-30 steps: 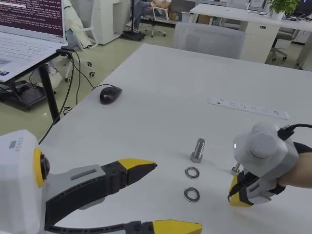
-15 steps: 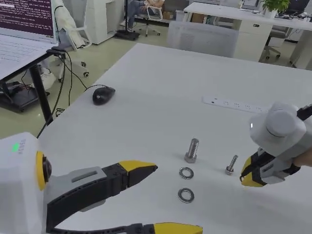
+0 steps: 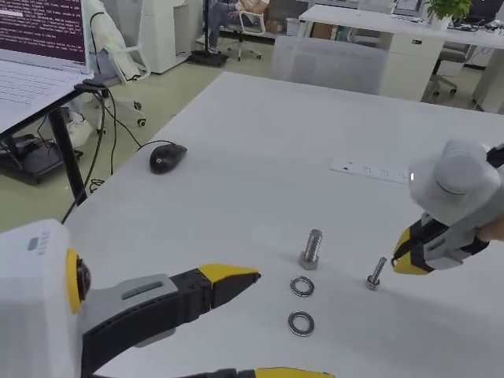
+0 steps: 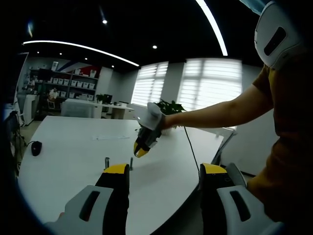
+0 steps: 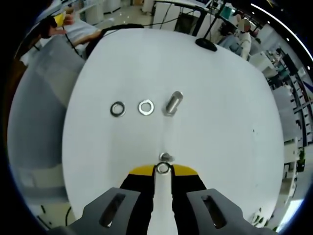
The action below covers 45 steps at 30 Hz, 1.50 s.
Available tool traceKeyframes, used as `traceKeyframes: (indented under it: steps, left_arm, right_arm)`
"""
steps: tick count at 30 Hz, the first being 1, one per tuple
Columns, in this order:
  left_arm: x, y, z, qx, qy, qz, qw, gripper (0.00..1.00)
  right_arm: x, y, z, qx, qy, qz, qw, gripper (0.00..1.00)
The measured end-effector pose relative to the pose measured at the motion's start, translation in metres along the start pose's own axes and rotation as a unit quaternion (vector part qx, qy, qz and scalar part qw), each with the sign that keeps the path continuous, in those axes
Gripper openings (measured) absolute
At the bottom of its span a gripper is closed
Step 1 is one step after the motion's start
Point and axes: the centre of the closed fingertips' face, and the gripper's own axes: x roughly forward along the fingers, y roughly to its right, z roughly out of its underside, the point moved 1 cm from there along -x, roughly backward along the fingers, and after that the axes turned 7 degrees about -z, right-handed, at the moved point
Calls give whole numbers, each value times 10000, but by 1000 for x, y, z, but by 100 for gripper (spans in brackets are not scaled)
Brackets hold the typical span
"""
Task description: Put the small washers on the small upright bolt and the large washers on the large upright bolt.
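Note:
A large upright bolt [image 3: 312,250] and a small upright bolt [image 3: 376,272] stand on the white table [image 3: 260,157]. Two large washers [image 3: 302,287] [image 3: 300,323] lie flat in front of the large bolt. My right gripper [image 3: 409,256] hovers just right of the small bolt's top. In the right gripper view it [image 5: 163,170] is shut on a small washer [image 5: 163,168], with the small bolt [image 5: 166,157] right beyond the tips and the large bolt [image 5: 172,103] further on. My left gripper [image 3: 276,327] is open at the lower left, and nothing is between its fingers.
A black mouse [image 3: 161,157] lies at the table's left edge, and a white power strip [image 3: 370,169] lies across the far side. A laptop [image 3: 31,47] on a stand is off the table to the left. Office chairs and desks stand behind.
My right gripper has lifted from low on the table in front of the small bolt to beside the bolt's top, uncovering the bolt. The left gripper stays open in place.

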Motion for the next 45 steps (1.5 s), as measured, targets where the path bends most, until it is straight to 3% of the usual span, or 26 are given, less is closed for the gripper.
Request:
traceKeyframes:
  steps: [14, 33, 45]
  left_arm:
    - [-4, -10, 4, -97, -2, -197, 9998, 58]
    - [-2, -13, 5, -137, 0, -257, 9996, 58]
    - [-4, -15, 5, -156, -13, -291, 9995, 58]
  right_arm:
    - [16, 11, -8, -155, -94, -143, 9997, 12]
    - [23, 16, 1, -215, -281, -190, 9992, 12]
    - [44, 15, 5, -220, -393, -310, 9985, 13]
